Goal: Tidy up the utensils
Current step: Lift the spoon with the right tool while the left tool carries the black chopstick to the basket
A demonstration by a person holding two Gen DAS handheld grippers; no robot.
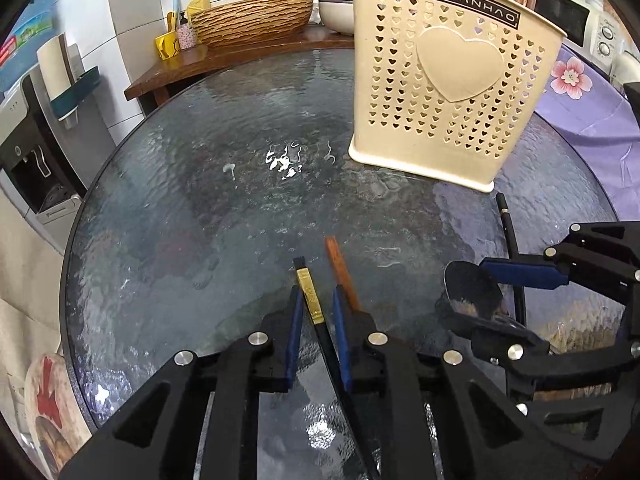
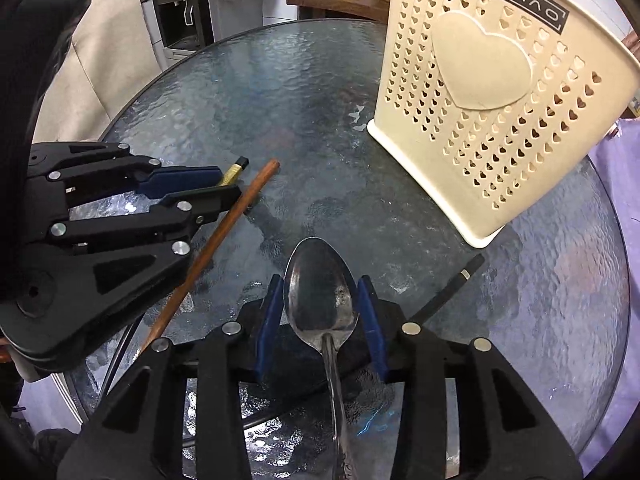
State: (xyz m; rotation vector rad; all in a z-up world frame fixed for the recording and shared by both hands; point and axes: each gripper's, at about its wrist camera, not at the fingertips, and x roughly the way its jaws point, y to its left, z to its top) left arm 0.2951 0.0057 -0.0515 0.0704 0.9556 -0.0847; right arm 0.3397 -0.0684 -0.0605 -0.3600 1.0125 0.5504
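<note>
A cream plastic utensil holder (image 1: pixel 452 80) with heart holes stands on the round glass table (image 1: pixel 224 184); it also shows in the right wrist view (image 2: pixel 492 120). My left gripper (image 1: pixel 316 320) is open, its blue pads on either side of a black chopstick with a gold band (image 1: pixel 310 296). A brown wooden chopstick (image 1: pixel 340 272) lies just right of it on the table (image 2: pixel 224 232). My right gripper (image 2: pixel 320 312) is open around a metal spoon (image 2: pixel 320 292), bowl between the pads. Whether the pads touch the spoon cannot be told.
Another black chopstick (image 2: pixel 448 292) lies on the glass right of the spoon. Behind the table are a wooden counter (image 1: pixel 240 60) with a woven basin (image 1: pixel 252 18), bottles and a bowl. A water dispenser (image 1: pixel 28 152) stands left. Purple floral cloth (image 1: pixel 580 92) lies right.
</note>
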